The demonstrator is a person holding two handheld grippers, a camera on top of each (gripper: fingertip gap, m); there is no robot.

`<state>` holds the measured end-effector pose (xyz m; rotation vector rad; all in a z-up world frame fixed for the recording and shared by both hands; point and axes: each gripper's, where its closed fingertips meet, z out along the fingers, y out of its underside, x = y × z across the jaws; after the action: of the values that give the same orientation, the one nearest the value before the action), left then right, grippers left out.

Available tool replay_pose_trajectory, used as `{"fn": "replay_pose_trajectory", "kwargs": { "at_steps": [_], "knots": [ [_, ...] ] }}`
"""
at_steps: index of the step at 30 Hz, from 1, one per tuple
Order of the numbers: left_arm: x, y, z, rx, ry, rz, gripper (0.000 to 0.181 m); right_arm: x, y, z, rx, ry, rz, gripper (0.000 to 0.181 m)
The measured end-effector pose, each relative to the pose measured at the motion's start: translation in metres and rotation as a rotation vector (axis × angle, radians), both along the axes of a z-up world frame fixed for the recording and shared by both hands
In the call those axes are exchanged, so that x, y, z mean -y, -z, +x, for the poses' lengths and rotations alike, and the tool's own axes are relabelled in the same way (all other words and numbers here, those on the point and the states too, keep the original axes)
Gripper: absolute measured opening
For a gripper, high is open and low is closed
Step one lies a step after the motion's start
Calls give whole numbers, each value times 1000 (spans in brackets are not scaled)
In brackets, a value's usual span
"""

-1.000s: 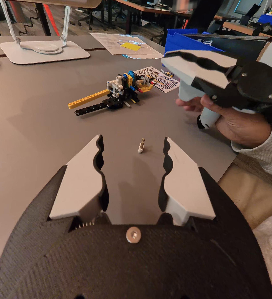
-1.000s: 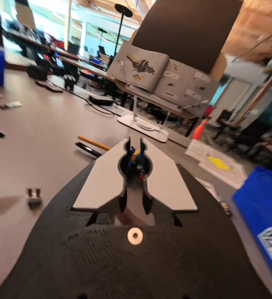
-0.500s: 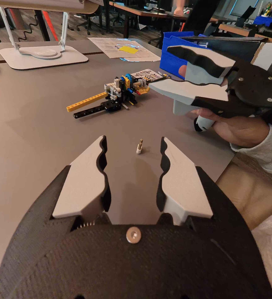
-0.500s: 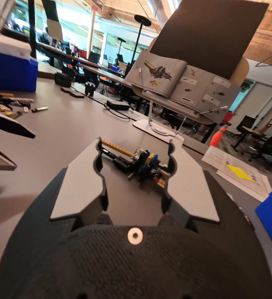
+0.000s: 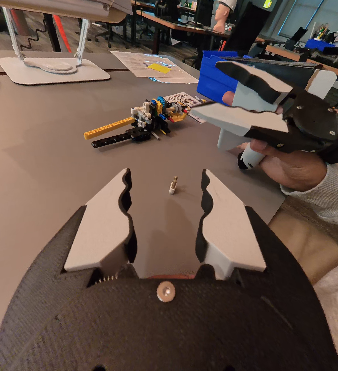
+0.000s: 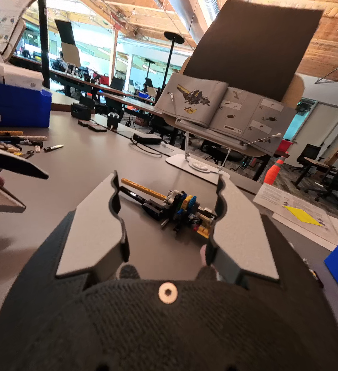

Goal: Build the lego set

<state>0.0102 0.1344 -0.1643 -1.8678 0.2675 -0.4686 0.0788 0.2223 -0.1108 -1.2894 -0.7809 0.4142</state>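
The lego assembly (image 5: pixel 144 120), with a long yellow beam and a black beam, lies on the grey table (image 5: pixel 43 160). It also shows in the right wrist view (image 6: pixel 176 204). A small white and tan peg piece (image 5: pixel 173 185) lies on the table just ahead of my left gripper (image 5: pixel 166 172), which is open and empty. My right gripper (image 6: pixel 167 180) is open and empty, held above the table with the assembly framed between its fingers. It shows in the left wrist view (image 5: pixel 210 88), turned on its side to the right of the assembly.
A blue bin (image 5: pixel 214 84) and a patterned sheet (image 5: pixel 184 99) lie behind the assembly. An instruction book on a white stand (image 6: pixel 220 112) stands at the back. Papers with a yellow note (image 6: pixel 302 216) lie at right. Loose parts (image 6: pixel 13 142) and another blue bin (image 6: pixel 17 106) sit far left.
My right gripper has opened wide and come closer to the assembly. My left gripper has stayed open near the peg, moving very little.
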Motion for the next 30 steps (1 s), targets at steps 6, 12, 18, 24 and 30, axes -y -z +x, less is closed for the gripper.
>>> {"fn": "replay_pose_trajectory", "kwargs": {
  "at_steps": [6,12,18,24,30],
  "knots": [
    [0,1,0,15,10,-9,63,-3,-26,20,-148,64,41,95],
    [1,0,1,6,12,-4,62,-5,-26,22,-203,47,-5,92],
    [1,1,1,5,11,-7,60,-2,-28,20,-228,23,-10,85],
    [0,1,1,-1,5,-9,60,-2,-25,18,-222,12,-32,77],
    [0,1,1,-1,3,-11,60,-5,-24,20,-239,15,-54,70]
  ]
}}
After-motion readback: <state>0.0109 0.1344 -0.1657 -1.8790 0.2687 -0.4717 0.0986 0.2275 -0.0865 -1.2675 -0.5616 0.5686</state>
